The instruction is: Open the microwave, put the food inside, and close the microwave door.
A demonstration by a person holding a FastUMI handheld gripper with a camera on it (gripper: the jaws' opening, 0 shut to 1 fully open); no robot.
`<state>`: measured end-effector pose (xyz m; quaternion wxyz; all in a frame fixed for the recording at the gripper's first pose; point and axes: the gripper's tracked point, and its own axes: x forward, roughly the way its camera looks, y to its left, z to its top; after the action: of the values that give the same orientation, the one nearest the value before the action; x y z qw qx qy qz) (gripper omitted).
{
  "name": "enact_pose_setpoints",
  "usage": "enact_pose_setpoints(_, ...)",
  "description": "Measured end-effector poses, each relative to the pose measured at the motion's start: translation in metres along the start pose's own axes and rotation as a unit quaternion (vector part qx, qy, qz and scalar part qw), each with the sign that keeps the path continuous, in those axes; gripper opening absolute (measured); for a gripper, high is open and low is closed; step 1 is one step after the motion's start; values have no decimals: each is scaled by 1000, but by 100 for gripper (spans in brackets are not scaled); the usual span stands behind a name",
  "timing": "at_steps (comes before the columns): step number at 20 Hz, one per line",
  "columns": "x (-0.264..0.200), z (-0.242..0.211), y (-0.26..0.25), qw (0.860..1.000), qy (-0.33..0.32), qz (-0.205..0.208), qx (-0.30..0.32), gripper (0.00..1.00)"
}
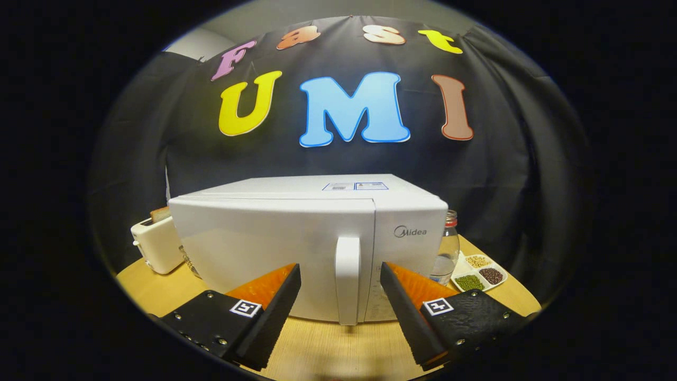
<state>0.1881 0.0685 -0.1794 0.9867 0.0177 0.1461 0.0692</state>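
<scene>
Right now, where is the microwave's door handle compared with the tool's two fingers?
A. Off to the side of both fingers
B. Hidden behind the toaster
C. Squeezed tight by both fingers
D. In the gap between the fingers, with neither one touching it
D: the door handle of the closed microwave stands in the gap of the open tool, space showing on both sides.

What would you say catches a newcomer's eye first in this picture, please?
The white microwave dominates, standing on the wooden table with its door shut and its vertical handle straight ahead. The gripper is open, its fingers flanking that handle without touching it. Beside the microwave sit a white toaster on one side and, on the other, a glass jar and a divided dish of beans.
</scene>
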Motion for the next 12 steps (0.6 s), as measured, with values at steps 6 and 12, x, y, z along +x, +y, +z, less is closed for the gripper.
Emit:
enact_pose_setpoints(6, 19, -14, -7, 1000, 16, -18, -7, 93)
enact_pose_setpoints(12, 20, -17, -17, 999, 21, -29, -7, 49)
